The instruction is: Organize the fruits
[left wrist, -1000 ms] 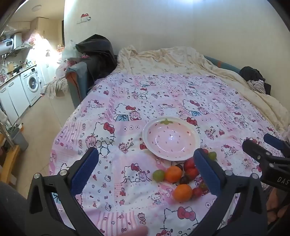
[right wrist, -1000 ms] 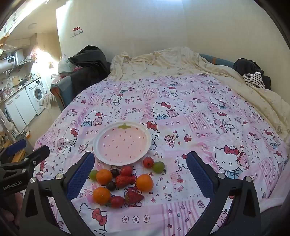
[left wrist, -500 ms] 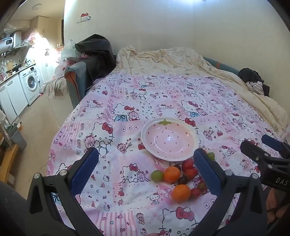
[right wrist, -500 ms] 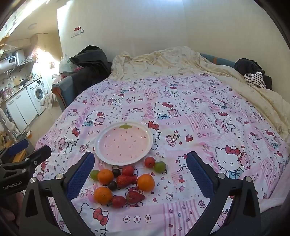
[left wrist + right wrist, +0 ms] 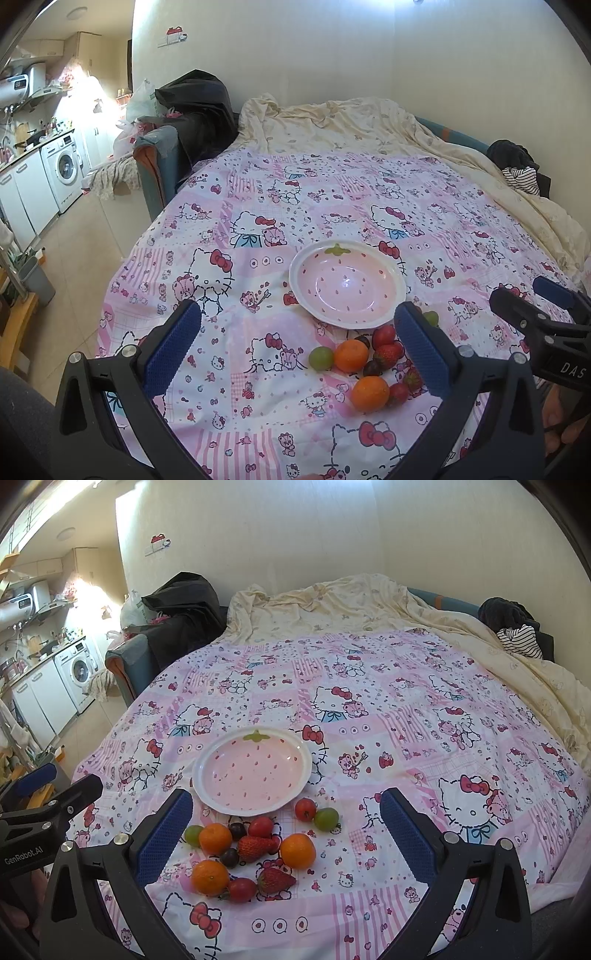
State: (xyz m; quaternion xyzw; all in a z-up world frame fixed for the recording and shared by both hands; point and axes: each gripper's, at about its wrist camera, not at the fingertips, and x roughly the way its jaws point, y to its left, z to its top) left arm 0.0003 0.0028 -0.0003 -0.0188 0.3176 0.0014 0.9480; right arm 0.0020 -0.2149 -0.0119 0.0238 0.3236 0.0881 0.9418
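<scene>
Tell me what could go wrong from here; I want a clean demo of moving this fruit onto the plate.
1. The fruit cluster is tightly packed; closing on an orange could nudge the strawberry beside it.
2. The round green grape may roll on the soft bedspread.
3. The plate sits on bedding, so a drop near its rim might tip it.
Both the left gripper and right gripper are open and empty.
</scene>
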